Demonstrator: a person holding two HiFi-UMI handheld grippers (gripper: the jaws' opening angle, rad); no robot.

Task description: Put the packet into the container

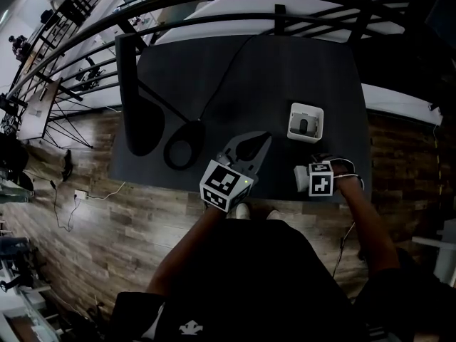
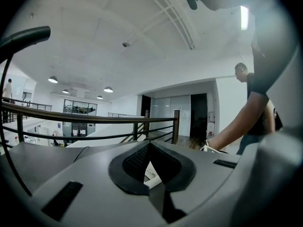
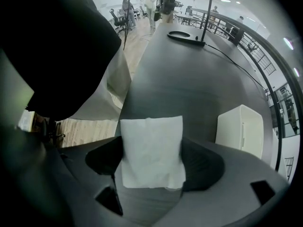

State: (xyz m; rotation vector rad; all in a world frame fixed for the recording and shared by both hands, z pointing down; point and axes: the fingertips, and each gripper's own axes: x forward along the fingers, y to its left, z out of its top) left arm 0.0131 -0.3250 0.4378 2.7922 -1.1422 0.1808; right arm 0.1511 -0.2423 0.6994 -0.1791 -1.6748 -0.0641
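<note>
A flat white packet (image 3: 151, 152) stands between the jaws of my right gripper (image 3: 152, 161), and its two side edges meet the dark pads, so the gripper is shut on it. The white open-topped container (image 3: 241, 129) sits on the dark table just ahead and to the right. In the head view the container (image 1: 305, 122) is right beyond my right gripper (image 1: 322, 164), and the packet is hidden there. My left gripper (image 1: 265, 138) hovers left of the container with its fingertips touching and nothing held. In the left gripper view, the left gripper (image 2: 148, 145) points up and away over the table.
A black lamp with a ring base (image 1: 184, 144) and its cable lie on the left half of the dark table (image 1: 235, 77). A metal railing (image 1: 285, 16) runs behind the table. The table's near edge is by my body, with wooden floor below it.
</note>
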